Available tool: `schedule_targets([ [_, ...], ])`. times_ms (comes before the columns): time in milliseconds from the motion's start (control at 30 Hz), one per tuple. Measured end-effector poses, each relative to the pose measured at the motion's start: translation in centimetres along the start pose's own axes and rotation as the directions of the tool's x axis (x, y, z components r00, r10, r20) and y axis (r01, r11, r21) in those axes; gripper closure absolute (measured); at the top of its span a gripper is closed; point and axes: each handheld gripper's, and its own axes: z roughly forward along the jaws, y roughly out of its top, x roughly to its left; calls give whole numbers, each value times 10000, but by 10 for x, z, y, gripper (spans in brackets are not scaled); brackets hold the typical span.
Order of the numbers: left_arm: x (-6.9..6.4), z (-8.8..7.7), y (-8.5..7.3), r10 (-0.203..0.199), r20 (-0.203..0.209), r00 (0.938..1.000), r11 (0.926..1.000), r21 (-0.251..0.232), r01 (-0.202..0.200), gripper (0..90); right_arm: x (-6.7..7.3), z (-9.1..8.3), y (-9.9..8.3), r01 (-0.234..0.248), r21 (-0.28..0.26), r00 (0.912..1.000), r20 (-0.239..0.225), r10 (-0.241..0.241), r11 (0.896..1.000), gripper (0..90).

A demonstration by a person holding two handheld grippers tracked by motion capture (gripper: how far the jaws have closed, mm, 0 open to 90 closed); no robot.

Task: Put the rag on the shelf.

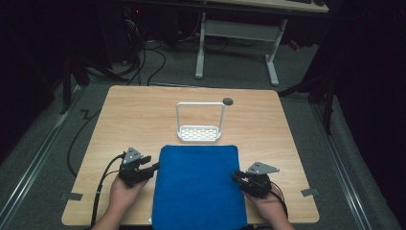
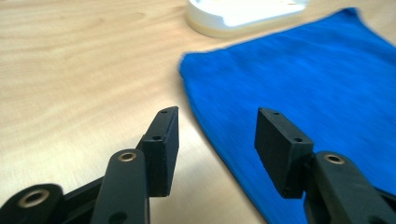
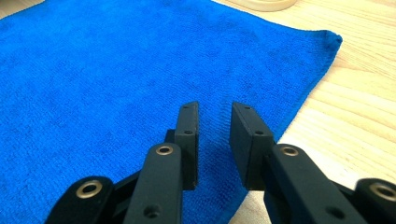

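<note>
L gripper point(image 1: 154, 167) jaws spread wide at blue towel point(image 1: 198, 184) left edge; R gripper point(image 1: 238, 176) jaws slightly apart, holding nothing. Tip: pinch both side edges evenly before lifting.

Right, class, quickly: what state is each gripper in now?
Left gripper: open, holding nothing, beside the blue cloth's edge.
Right gripper: open a little, nothing gripped, over the cloth.

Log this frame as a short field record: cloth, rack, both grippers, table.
cloth: blue towel spread flat at the near table edge
rack: white rack with an upright hoop handle, just beyond the towel
left gripper: jaws wide apart, nothing between them, at the towel's left edge
right gripper: jaws narrowly apart over the towel's right edge, not gripping
table: wooden table, dark round hole behind the rack
</note>
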Motion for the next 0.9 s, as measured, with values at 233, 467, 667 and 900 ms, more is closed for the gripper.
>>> schedule_targets([
  [233, 10, 42, 23, -61, -212, 9998, 9981, 612, 74, 539, 0, 1, 0, 61, 30, 9999, -150, -61, 10000, 713],
  [467, 12, 62, 31, -494, -127, 9987, 9962, 715, 502, 666, -1, 1, 2, -9, -12, 9996, -287, 9, 10000, 710],
  [667, 10, 64, 29, -456, -160, 9988, 9966, 681, 466, 856, -2, 3, 4, -286, -186, 9994, -176, 282, 9994, 656],
  [900, 9, 64, 29, -367, -154, 9992, 9967, 723, 377, 872, -13, 14, 24, -793, -507, 9934, 785, 831, 9956, 581],
])
